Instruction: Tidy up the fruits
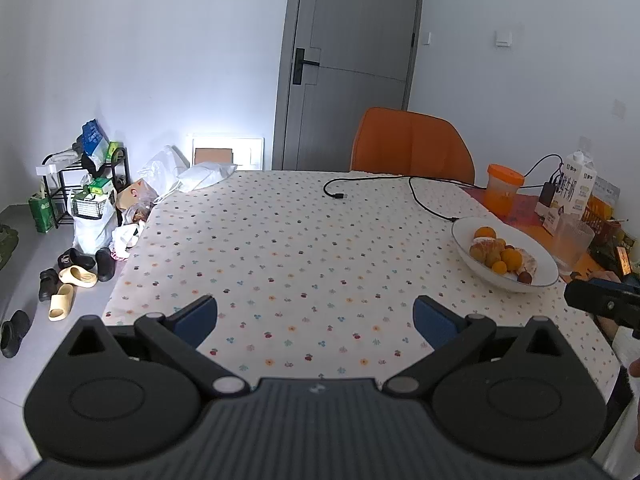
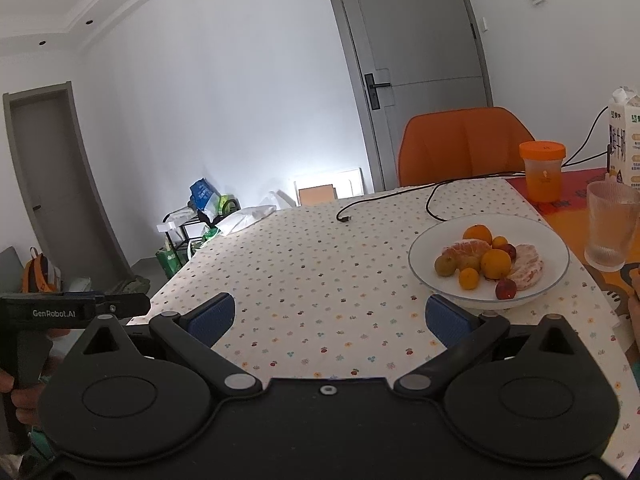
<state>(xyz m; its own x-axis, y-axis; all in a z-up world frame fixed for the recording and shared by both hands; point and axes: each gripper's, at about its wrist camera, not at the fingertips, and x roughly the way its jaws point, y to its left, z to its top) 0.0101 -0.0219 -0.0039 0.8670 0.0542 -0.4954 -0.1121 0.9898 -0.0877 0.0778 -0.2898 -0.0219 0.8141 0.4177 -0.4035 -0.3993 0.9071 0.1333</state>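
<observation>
Both tools empty, jaws spread wide apart; left tool (image 1: 316,322) hovers over the near edge of the surface (image 1: 280,248), nothing between its blue pads (image 1: 200,316); right tool (image 2: 330,316) same, pads open, sits just short of the plate (image 2: 552,276), right pad close to the plate's near rim but not touching afaict. Fruit all piled in the white plate near the right edge of the surface: oranges (image 2: 496,263), small mandarin (image 2: 468,279), peeled citrus segments (image 2: 528,267), greenish fruit (image 2: 446,265), red plum-like fruit (image 2: 505,289) at the near side. Rest of the dotted cloth bare except a black cable (image 2: 430,200) looping toward the far edge. Beyond the plate at the far right corner: orange-lidded jar (image 2: 542,172), ribbed glass (image 2: 610,226), milk carton (image 2: 624,136). Orange chair (image 1: 412,146) behind the far edge; grey door (image 1: 352,60) beyond.
</observation>
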